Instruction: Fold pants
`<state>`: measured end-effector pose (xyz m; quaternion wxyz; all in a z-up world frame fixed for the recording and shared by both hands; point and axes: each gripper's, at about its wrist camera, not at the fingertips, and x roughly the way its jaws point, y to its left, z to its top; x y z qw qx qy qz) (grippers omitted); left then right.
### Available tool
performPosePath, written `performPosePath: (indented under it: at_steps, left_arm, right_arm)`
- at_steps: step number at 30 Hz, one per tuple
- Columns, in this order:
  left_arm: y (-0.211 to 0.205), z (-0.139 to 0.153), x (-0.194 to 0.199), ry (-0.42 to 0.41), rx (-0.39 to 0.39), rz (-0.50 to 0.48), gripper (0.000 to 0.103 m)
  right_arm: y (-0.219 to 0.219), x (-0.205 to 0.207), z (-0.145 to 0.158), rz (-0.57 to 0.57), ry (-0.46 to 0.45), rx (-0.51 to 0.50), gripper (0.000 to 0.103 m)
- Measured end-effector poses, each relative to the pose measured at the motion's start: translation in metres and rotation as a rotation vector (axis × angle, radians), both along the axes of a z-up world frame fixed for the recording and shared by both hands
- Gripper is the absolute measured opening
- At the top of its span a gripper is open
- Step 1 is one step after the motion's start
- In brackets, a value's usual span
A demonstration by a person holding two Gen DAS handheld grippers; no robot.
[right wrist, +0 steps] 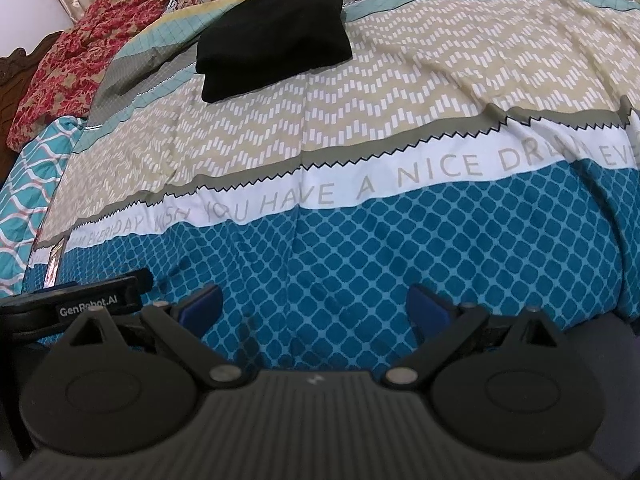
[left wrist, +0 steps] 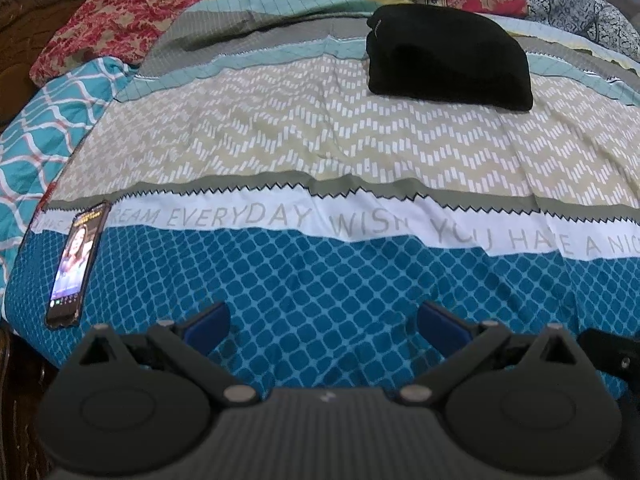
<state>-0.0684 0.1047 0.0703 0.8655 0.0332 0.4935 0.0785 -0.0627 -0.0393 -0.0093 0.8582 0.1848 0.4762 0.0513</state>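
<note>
The black pants [left wrist: 448, 56] lie folded in a compact bundle on the far part of the bed, on the beige zigzag band; they also show in the right wrist view [right wrist: 276, 36]. My left gripper [left wrist: 323, 320] is open and empty, low over the blue diamond band near the bed's front edge, far from the pants. My right gripper [right wrist: 314, 304] is open and empty too, beside the left one, over the same blue band. The left gripper's body [right wrist: 80, 300] shows at the left of the right wrist view.
A phone [left wrist: 78, 264] with a lit screen lies at the bed's front left. The patterned bedspread [left wrist: 320, 140] covers the bed. Red floral pillows [left wrist: 120, 16] and a teal quilt [left wrist: 36, 128] lie at the far left. A dark wooden bed frame [left wrist: 16, 32] stands left.
</note>
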Motion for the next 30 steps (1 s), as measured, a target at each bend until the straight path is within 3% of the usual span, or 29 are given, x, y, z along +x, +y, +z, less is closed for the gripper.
performPosePath:
  at_steps: [22,30]
  left_arm:
    - [-0.0014,0.0012,-0.0031,0.014,-0.033,-0.022,0.103]
    - [-0.0018,0.0,-0.0034,0.019,0.005,-0.003,0.103]
  right_arm:
    - [0.0009,-0.0013,0.0,0.0,0.004,0.005,0.1]
    - [0.0007,-0.0019,-0.0012,0.002,0.007,0.01,0.1]
